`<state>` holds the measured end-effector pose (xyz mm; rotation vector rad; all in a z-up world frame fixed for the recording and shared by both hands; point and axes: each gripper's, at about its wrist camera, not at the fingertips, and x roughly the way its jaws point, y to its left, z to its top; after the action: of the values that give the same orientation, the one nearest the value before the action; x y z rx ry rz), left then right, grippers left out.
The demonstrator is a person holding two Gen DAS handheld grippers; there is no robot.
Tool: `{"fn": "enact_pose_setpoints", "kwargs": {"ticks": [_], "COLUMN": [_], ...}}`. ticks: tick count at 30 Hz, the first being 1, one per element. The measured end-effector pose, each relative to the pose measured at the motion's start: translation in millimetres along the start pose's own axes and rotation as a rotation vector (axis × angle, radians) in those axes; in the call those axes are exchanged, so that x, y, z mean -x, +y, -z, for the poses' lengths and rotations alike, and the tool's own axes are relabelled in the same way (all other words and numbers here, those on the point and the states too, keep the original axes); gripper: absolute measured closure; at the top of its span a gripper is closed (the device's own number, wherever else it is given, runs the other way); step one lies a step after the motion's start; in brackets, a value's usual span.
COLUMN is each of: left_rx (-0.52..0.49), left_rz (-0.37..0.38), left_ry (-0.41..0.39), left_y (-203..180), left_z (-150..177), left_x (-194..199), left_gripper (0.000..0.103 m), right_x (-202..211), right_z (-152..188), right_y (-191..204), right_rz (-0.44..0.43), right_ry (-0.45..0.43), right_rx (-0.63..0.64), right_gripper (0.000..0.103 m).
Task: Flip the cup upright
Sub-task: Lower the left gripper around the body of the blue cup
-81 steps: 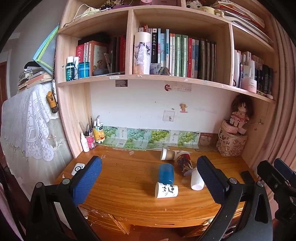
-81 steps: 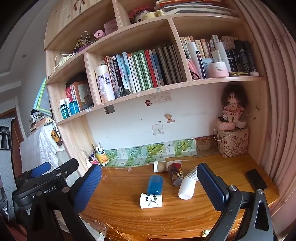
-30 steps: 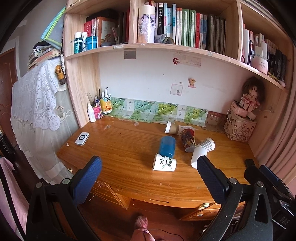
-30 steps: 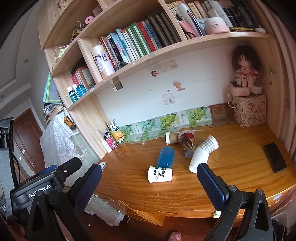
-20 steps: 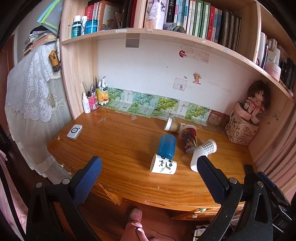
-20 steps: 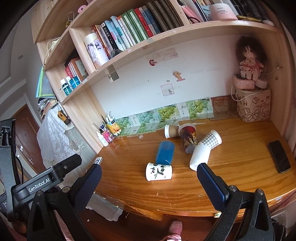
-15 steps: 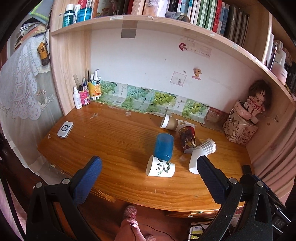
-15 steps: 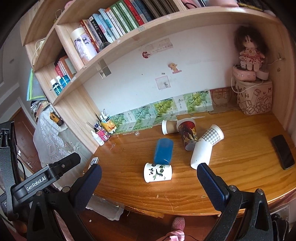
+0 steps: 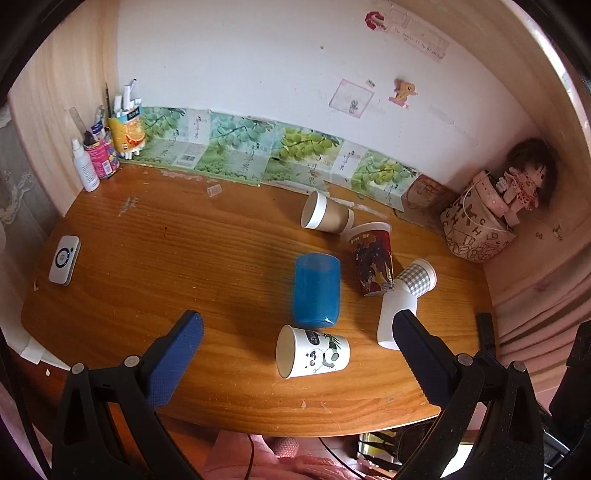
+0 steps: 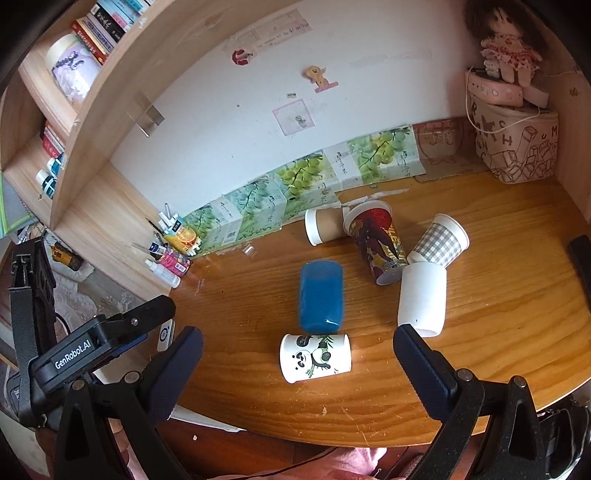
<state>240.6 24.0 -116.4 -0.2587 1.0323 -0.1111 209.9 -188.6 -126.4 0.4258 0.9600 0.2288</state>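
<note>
Each hand-held gripper, the left hand-held gripper [image 9: 293, 339] and the right hand-held gripper [image 10: 297, 350], has its two fingers wide apart and holds nothing. Both have come closer to the surface [image 9: 155, 258] and now look down on it, so the cups look bigger than a moment ago. The panda cup [image 9: 313, 350] lies on its side near the front edge, touching the blue cup [image 9: 317, 290]. No cup stands up yet, so I think the grab comes next.

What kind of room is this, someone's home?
Probably a home study or bedroom: a wooden desk under bookshelves, a rag doll in the corner, and a pot of pens by the wall.
</note>
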Motion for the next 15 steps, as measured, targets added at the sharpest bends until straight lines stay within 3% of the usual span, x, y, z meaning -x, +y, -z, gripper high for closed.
{"fn": "enact_pose_setpoints", "kwargs": {"ticks": [7, 15], "left_rx": [-0.077, -0.123], "left_rz": [0.016, 0.021], "left_ry": [0.153, 0.332], "left_y": [-4.2, -15.3], "left_z": [-33.8, -47.2], "left_x": [-59.3, -129.9], "left_gripper": [0.001, 0.001], "right_x": [-39.6, -69.5], "right_z": [-12.5, -15.6], "right_y": [1.0, -9.4], "right_rz": [0.051, 0.131], "right_ry": [0.115, 0.201], "right_rx": [-0.037, -0.115], "right_gripper": [0.000, 0.000]}}
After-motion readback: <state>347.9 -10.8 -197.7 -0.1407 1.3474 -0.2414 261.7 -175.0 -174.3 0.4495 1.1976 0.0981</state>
